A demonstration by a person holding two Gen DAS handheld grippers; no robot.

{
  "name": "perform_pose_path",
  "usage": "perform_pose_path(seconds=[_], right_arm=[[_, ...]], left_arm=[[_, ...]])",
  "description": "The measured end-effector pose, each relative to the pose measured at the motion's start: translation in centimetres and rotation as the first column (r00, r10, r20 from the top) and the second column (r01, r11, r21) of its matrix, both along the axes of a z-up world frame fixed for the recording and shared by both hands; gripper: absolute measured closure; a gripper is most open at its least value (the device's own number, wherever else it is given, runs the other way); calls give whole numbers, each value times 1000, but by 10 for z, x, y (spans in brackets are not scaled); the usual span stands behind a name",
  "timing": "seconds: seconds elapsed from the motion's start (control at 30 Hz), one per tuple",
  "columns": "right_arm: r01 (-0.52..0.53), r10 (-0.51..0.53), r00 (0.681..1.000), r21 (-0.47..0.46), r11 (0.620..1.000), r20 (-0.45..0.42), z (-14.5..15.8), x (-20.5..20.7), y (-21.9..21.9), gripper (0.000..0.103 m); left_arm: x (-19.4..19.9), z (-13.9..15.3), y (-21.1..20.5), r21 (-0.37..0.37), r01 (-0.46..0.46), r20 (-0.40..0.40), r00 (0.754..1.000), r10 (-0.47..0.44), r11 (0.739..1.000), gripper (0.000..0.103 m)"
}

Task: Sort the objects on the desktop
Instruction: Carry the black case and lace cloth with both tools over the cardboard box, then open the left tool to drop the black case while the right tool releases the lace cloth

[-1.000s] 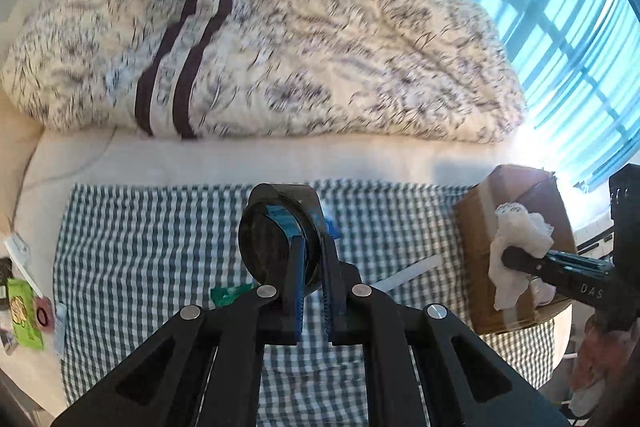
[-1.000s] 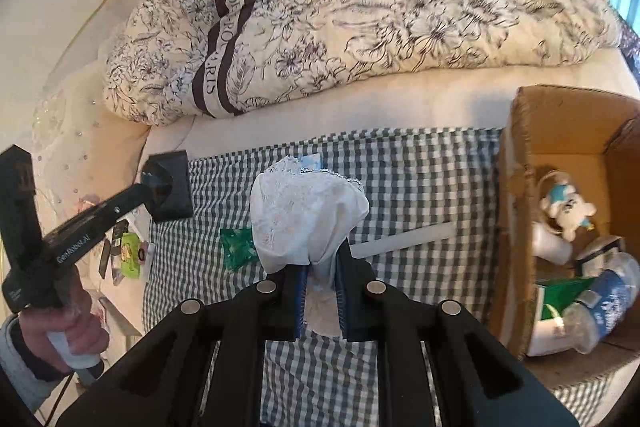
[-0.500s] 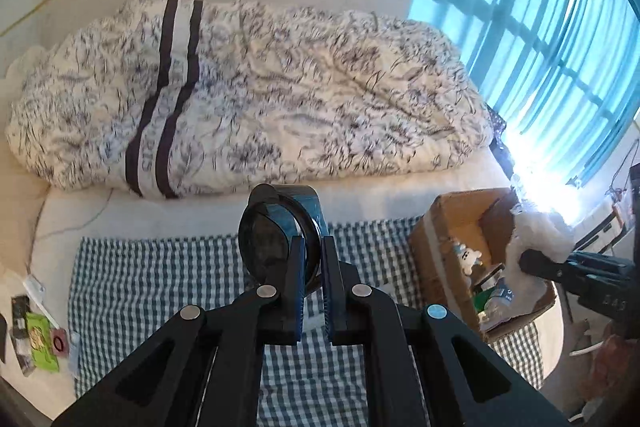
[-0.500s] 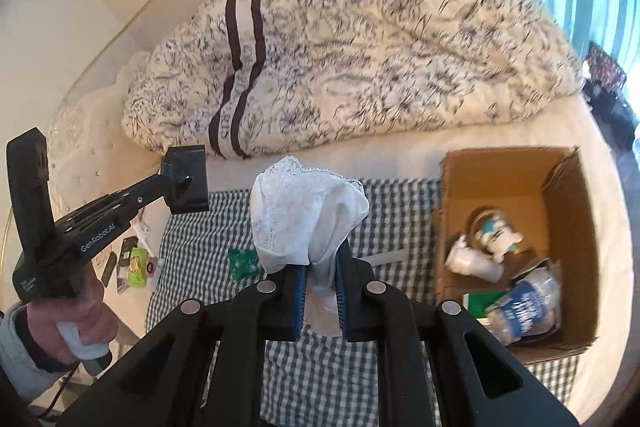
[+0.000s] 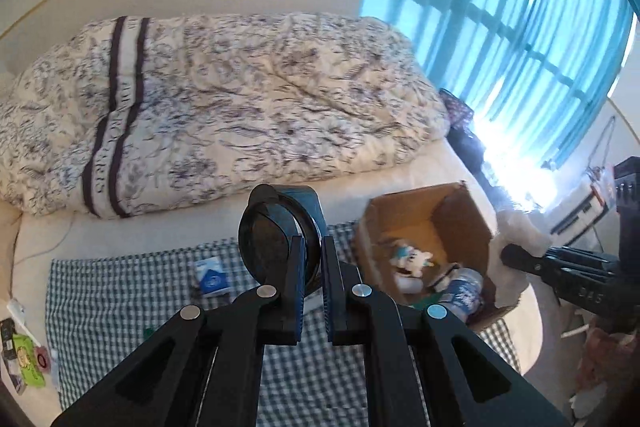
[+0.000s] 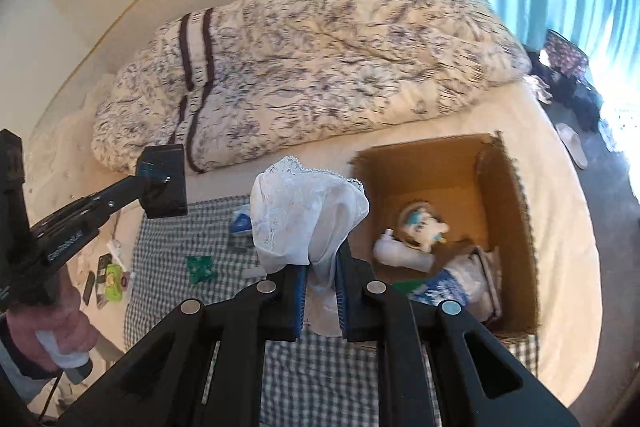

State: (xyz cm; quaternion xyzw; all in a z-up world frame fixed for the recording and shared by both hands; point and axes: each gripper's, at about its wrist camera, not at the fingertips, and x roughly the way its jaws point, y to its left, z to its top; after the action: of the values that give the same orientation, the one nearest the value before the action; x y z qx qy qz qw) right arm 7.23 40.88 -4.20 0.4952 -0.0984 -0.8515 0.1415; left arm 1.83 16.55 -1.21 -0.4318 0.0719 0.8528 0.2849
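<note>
Carry step, both loads aloft: right gripper point(image 6: 321, 293) jaws clamped on white cloth point(image 6: 304, 215); left gripper point(image 5: 311, 281) jaws clamped on dark round case point(image 5: 276, 239). Cardboard box point(image 6: 516, 227) right of and beyond right jaws. Next, likely: centre over box, then release.

The duvet point(image 5: 224, 107) carries lettering along its white band between two dark stripes, too blurred to read fully. White characters on the right gripper's point(image 5: 516, 259) black arm look like "DAS". Print on the left gripper's point(image 6: 160, 183) arm is illegible.
</note>
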Motion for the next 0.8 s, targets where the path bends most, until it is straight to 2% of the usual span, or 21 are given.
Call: perform_pose_path(seconds=[0.23, 0.47, 0.67, 0.8], right_arm=[[98, -100, 994, 52, 994, 33, -11, -4, 56, 91], [170, -177, 981, 89, 982, 84, -35, -17, 103, 91], [142, -160, 976, 120, 982, 147, -62, -35, 110, 91], [109, -129, 972, 113, 988, 195, -84, -45, 111, 91]], left_arm=[[14, -10, 71, 10, 122, 48, 991, -123, 992, 96], [21, -48, 146, 0, 226, 165, 961, -222, 974, 96], [26, -91, 195, -52, 287, 259, 929, -265, 956, 96], [29, -115, 215, -106, 332, 292, 912, -290, 937, 96]])
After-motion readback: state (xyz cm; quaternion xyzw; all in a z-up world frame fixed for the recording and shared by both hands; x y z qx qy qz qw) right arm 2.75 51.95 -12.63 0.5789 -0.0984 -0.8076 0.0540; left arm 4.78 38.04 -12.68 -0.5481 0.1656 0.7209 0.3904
